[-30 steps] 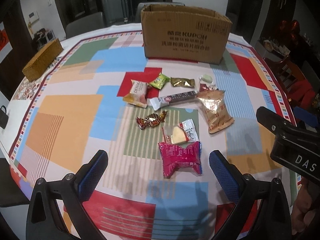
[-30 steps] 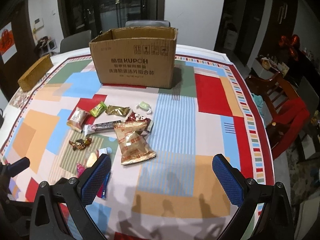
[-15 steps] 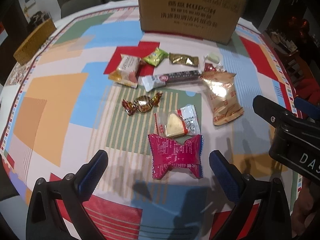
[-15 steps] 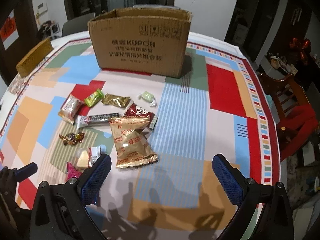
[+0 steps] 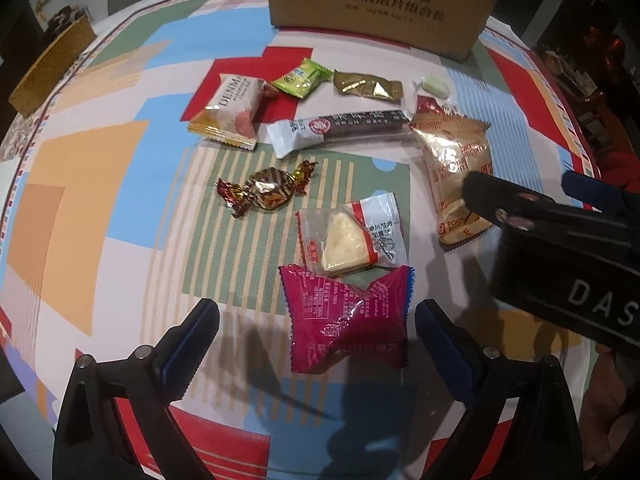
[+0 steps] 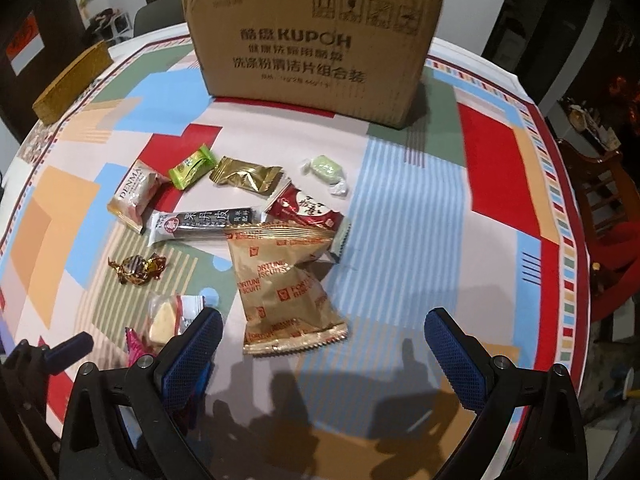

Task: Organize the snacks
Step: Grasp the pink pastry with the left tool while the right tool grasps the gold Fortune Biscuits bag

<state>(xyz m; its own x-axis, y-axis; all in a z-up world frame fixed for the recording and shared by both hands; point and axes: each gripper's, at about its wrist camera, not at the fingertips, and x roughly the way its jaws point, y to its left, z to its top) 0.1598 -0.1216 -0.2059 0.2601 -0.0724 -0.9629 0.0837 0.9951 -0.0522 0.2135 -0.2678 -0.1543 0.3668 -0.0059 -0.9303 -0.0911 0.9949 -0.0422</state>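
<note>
Several wrapped snacks lie on the patterned tablecloth (image 5: pixel 100 208) in front of an open cardboard box (image 6: pixel 312 52). A magenta packet (image 5: pixel 348 320) lies nearest, between the fingers of my left gripper (image 5: pixel 314 320). Its jaws are closing, with the pads clear of the packet. Beyond it are a clear-wrapped wedge pastry (image 5: pixel 348 236), a twisted foil candy (image 5: pixel 266 192) and a dark bar (image 5: pixel 340 128). My right gripper (image 6: pixel 324 324) hangs open just short of a gold biscuit packet (image 6: pixel 280 280), holding nothing. Its black body (image 5: pixel 560 240) covers part of that packet in the left wrist view.
A Denma packet (image 5: pixel 232 112), a green sweet (image 5: pixel 302 78), a small gold wrapper (image 5: pixel 368 86), a pale green candy (image 6: pixel 326 168) and a red packet (image 6: pixel 304 208) lie nearer the box. A woven brown box (image 6: pixel 72 80) sits at the far left. A wooden chair (image 6: pixel 600 200) stands off the right edge.
Both grippers have sunk toward the table and tipped further down. The magenta packet now lies between the left fingers, which stand slightly narrower. The right gripper has moved closer to the gold packet.
</note>
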